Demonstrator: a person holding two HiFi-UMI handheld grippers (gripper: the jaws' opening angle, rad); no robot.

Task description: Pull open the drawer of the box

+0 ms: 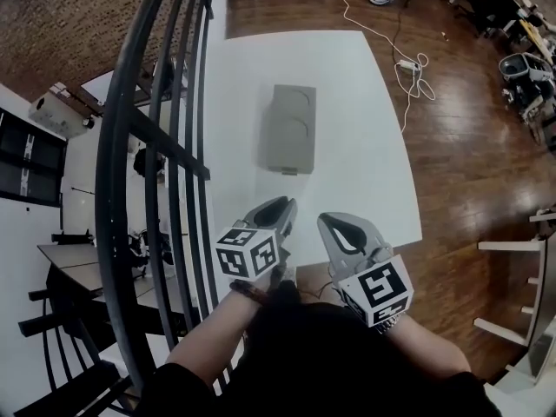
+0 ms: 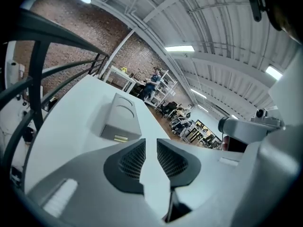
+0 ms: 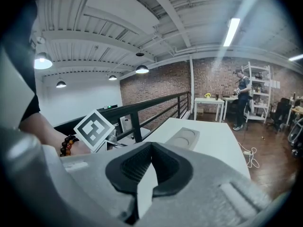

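Observation:
The grey box (image 1: 289, 129) lies on the white table (image 1: 347, 68), two round hollows in its top. A small yellowish drawer tab (image 2: 120, 138) shows on the end that faces me. In the right gripper view the box (image 3: 184, 138) lies just beyond the jaws. Both grippers hover near the table's front edge, well short of the box. My left gripper (image 1: 276, 208) is open, a narrow gap between its pads (image 2: 132, 161) and nothing in it. My right gripper (image 1: 343, 226) is shut, its tips touching (image 3: 151, 145), and it is empty.
A black metal railing (image 1: 165, 146) runs along the table's left side. A white cable with a power strip (image 1: 408, 63) lies on the wooden floor to the right. Far off, a person (image 3: 242, 96) stands by shelves and a small white table (image 3: 210, 100).

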